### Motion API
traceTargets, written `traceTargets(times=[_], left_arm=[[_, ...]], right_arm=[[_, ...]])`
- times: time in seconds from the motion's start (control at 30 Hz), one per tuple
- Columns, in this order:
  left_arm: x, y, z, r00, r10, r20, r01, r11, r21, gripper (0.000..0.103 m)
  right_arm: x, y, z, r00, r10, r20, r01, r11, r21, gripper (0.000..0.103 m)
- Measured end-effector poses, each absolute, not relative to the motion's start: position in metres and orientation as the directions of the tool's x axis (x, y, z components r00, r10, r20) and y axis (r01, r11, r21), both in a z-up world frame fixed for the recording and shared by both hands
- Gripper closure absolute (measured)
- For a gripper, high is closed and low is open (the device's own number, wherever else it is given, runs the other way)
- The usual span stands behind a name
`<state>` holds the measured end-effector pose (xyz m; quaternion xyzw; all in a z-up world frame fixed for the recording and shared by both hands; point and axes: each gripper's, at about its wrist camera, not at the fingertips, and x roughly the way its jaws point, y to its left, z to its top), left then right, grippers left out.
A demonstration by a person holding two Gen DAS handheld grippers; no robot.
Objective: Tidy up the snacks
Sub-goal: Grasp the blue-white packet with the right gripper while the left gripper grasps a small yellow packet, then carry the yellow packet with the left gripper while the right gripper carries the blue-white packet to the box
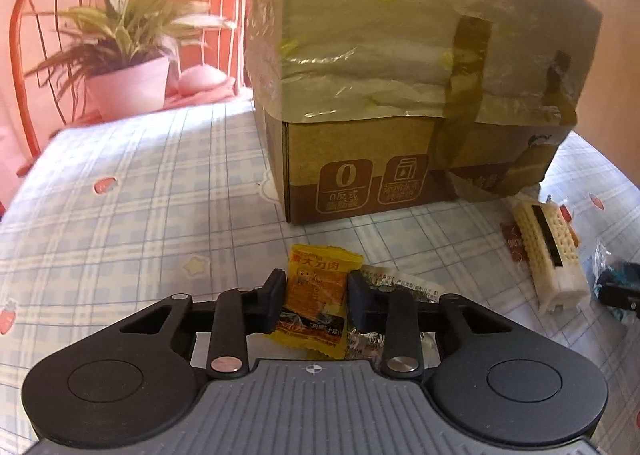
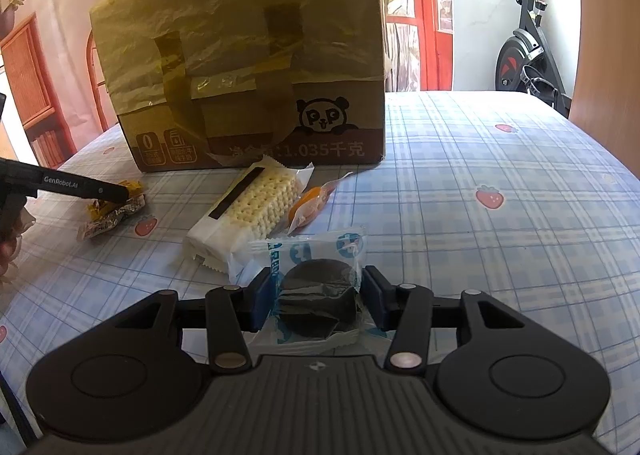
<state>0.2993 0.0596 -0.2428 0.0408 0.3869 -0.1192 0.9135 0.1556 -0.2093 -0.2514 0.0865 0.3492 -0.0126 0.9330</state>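
Note:
My left gripper (image 1: 316, 297) is shut on a yellow snack packet (image 1: 318, 291) low over the checked tablecloth; a silver packet (image 1: 394, 287) lies beside it. My right gripper (image 2: 316, 295) is shut on a blue-and-clear packet holding dark round cookies (image 2: 316, 287). A cracker pack (image 2: 248, 211) and an orange packet (image 2: 310, 201) lie just ahead of it, in front of the taped cardboard box (image 2: 256, 67). The left gripper (image 2: 124, 195) shows at the left of the right wrist view with its yellow packet (image 2: 110, 207). The cracker pack (image 1: 548, 251) also shows in the left wrist view.
The cardboard box (image 1: 400, 95) stands mid-table. A potted plant (image 1: 128, 67) and an orange chair (image 1: 40, 55) are at the far left edge. An exercise bike (image 2: 532, 35) stands beyond the table's far right. A dark packet (image 1: 616, 283) lies at the right.

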Motion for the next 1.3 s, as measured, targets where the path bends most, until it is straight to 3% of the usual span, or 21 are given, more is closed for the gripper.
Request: traceTargets(times=[0.57, 0.93, 1.3], left_arm=[[0.286, 0.062, -0.201, 0.711, -0.278, -0.646, 0.27, 0.956, -0.114, 0.068], [0.282, 0.063, -0.169, 0.733, -0.349, -0.584, 0.316, 0.935, -0.161, 0.068], [0.284, 0.057, -0.12, 0.782, -0.376, -0.498, 0.347, 0.925, -0.154, 0.068]], right_arm=[[0.159, -0.218, -0.246, 0.737, 0.052, -0.674, 0.127, 0.968, 0.214, 0.054], [0.155, -0.228, -0.206, 0.787, 0.012, -0.616, 0.16, 0.961, 0.224, 0.054], [0.168, -0.234, -0.135, 0.87, 0.01, -0.493, 0.093, 0.979, 0.182, 0.054]])
